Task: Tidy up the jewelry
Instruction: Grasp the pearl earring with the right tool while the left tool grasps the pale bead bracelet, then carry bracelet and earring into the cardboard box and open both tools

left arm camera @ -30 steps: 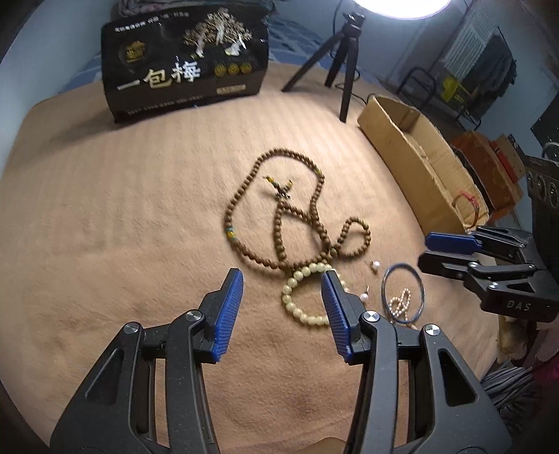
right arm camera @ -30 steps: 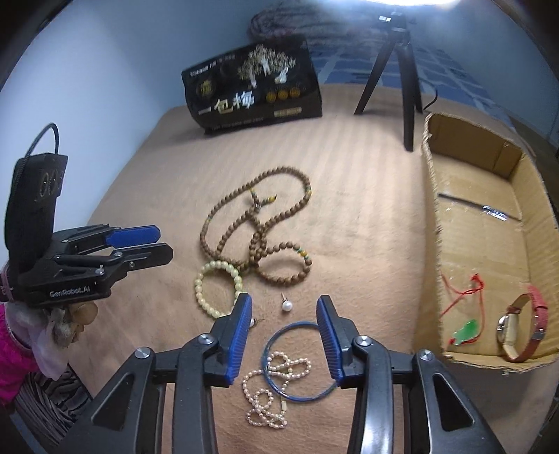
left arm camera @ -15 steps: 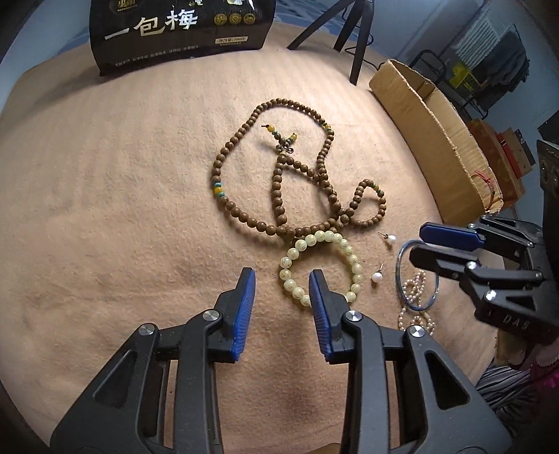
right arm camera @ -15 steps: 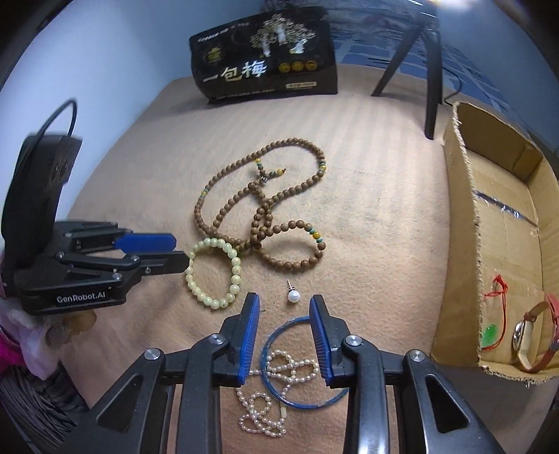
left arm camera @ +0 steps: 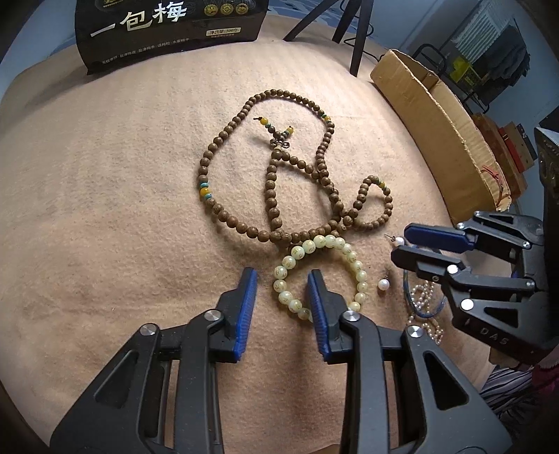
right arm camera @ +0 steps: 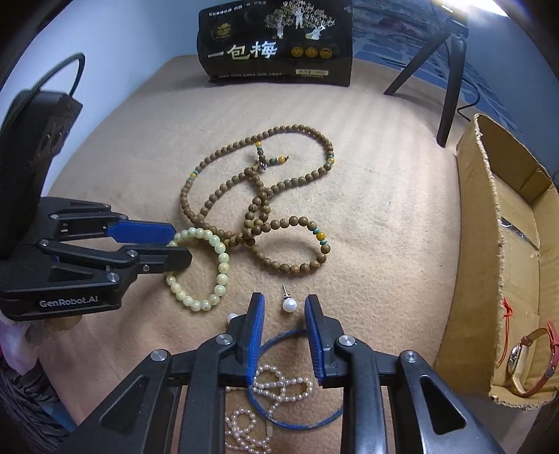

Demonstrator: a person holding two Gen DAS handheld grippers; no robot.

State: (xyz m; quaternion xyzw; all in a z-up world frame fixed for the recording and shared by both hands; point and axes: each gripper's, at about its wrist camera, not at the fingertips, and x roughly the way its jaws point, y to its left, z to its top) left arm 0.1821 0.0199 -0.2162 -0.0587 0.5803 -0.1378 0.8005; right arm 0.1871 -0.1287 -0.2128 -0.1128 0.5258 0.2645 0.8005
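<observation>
A long brown bead necklace (left arm camera: pixel 269 181) (right arm camera: pixel 258 188) lies looped on the tan blanket. A pale green bead bracelet (left arm camera: pixel 325 276) (right arm camera: pixel 206 265) lies just below it. My left gripper (left arm camera: pixel 281 279) (right arm camera: pixel 174 244) is open and low, its fingers straddling the bracelet's left side. My right gripper (right arm camera: pixel 283 307) (left arm camera: pixel 401 246) is open over a pearl earring (right arm camera: pixel 289 304) (left arm camera: pixel 383 284), a blue bangle (right arm camera: pixel 293 384) and a pearl strand (right arm camera: pixel 279 387). A second pearl earring (left arm camera: pixel 398 240) lies by the right fingertips.
A cardboard box (right arm camera: pixel 506 265) (left arm camera: pixel 440 125) stands at the right, holding a red-strap watch (right arm camera: pixel 531 359) and a red cord pendant (right arm camera: pixel 506 328). A black snack bag (right arm camera: pixel 276 45) (left arm camera: pixel 171 31) and a tripod (right arm camera: pixel 450 80) stand at the back.
Both grippers have moved forward and lower toward the jewelry. The left gripper's fingers now straddle the pale bracelet; the right gripper's fingers have narrowed around the pearl earring.
</observation>
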